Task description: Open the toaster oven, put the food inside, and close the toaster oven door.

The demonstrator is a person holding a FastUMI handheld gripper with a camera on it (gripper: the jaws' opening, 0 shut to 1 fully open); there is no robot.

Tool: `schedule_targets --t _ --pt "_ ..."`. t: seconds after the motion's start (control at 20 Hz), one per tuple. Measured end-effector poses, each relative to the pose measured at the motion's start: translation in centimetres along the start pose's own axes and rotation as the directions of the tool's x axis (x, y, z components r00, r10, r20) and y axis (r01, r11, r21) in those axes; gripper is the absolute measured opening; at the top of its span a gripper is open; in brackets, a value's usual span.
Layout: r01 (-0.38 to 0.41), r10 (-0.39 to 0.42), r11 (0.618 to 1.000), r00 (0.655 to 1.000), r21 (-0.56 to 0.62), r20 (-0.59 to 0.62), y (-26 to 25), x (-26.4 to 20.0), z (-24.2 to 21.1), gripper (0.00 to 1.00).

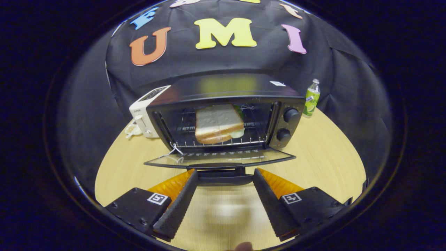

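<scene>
My gripper [225, 174] fingers apart, holding nothing | black toaster oven's dropped glass door [219, 161] handle lies crosswise between fingertips | white-bread sandwich [218, 123] on rack beyond

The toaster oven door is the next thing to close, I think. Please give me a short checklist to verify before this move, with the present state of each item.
1. Sandwich fully inside the toaster oven, on the wire rack: ok.
2. Nothing lying on the open door: ok; a thin string hangs at its left corner, and whether it would catch, cannot tell.
3. Gripper empty, jaws open: ok.
4. Door handle between the fingertips: ok; contact, cannot tell.
5. Toaster and bottle clear of the door's swing: ok.
6. Table free around the door: ok.
</scene>
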State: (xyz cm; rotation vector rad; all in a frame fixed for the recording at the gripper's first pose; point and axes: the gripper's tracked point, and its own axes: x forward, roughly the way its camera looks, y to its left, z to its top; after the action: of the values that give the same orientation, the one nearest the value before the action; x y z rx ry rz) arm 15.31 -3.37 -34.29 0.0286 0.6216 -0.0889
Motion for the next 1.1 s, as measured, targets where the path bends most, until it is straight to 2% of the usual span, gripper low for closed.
schedule_targets --t 0.25,0.4,0.6,0.8,1.1 --pt "-0.006 0.008 1.0 0.998 -0.022 0.07 0.2 0.1 5.8 1.0" --pt "-0.026 0.025 1.0 0.989 0.004 0.146 1.0 -2.3 10.1 1.0" --pt "-0.072 0.066 0.997 0.958 0.012 0.279 2.4 -9.1 16.4 1.0" --pt "-0.094 0.088 0.996 0.907 -0.007 0.412 2.9 -17.3 22.0 1.0" --pt "-0.065 0.063 0.998 0.846 -0.015 0.529 2.7 -26.3 23.7 1.0"
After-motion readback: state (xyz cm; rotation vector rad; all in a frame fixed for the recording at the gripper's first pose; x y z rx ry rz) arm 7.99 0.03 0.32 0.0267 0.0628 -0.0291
